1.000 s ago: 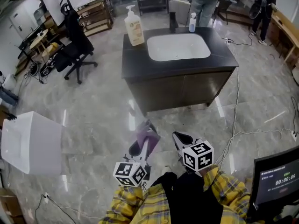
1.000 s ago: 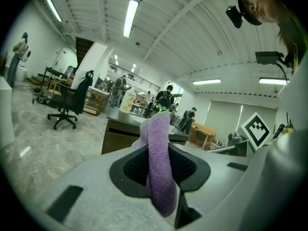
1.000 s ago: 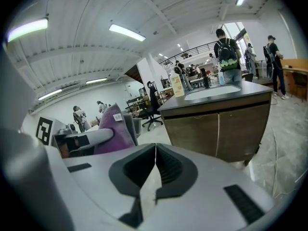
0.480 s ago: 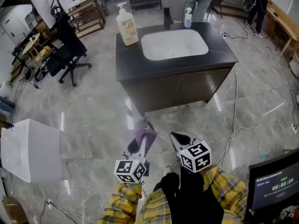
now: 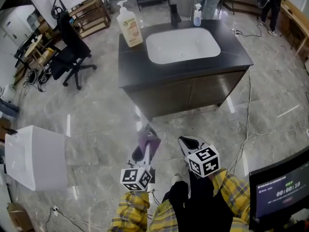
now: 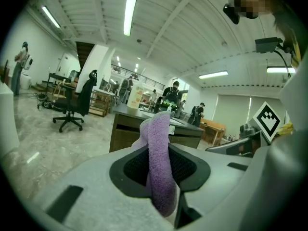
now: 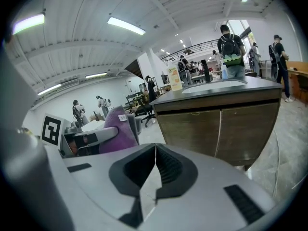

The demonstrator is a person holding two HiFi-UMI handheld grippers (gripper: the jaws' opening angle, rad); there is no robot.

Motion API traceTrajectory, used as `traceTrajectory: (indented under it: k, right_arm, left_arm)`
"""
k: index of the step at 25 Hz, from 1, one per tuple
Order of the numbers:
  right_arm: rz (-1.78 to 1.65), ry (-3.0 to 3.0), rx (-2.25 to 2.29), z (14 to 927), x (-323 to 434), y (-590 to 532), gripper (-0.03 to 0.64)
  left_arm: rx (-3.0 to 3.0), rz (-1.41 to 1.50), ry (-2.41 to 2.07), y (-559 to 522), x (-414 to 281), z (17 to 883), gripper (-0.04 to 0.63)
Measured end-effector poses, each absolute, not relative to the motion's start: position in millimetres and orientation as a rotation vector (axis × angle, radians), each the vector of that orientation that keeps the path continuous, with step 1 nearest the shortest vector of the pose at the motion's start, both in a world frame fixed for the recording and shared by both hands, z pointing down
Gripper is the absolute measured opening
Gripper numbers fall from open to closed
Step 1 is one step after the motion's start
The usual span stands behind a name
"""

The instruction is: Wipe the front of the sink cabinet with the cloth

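Note:
The dark sink cabinet (image 5: 186, 93) stands ahead with its two brown doors facing me and a white basin (image 5: 182, 45) in its black top. My left gripper (image 5: 143, 147) is shut on a purple cloth (image 5: 147, 140), which sticks up between the jaws in the left gripper view as cloth (image 6: 159, 162). My right gripper (image 5: 189, 144) is shut with nothing in it, its jaws meeting in the right gripper view (image 7: 155, 170). Both grippers hang low over the floor, well short of the cabinet front (image 7: 221, 129).
A soap pump bottle (image 5: 127, 24) and a small spray bottle (image 5: 197, 16) stand on the countertop. A cable (image 5: 244, 129) trails on the floor right of the cabinet. A white box (image 5: 34, 156) sits at left, an office chair (image 5: 70, 50) beyond it, a monitor (image 5: 280, 192) at right.
The view has drawn slightly nearer the cabinet, which now sits larger in the head view. Both grippers keep the same pose, the cloth still held in the left one.

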State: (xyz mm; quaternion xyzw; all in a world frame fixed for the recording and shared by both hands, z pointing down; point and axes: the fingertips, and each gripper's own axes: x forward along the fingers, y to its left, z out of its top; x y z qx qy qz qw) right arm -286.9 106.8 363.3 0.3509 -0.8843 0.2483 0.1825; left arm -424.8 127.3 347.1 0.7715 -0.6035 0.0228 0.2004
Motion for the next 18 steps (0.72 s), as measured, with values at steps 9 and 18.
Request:
traceTrajectory:
  k: [9,18]
  right_arm:
    - [0.680,-2.503,0.959,392.4,-293.7,65.4,0.006]
    - [0.711,-2.503,0.960,428.0,-300.3,13.8,0.005]
  left_arm:
    - [2.108,0.117,-1.775,79.5,-445.9,382.9,0.081]
    - [2.060,0.120,-1.822,32.6,-460.3,417.5,0.081]
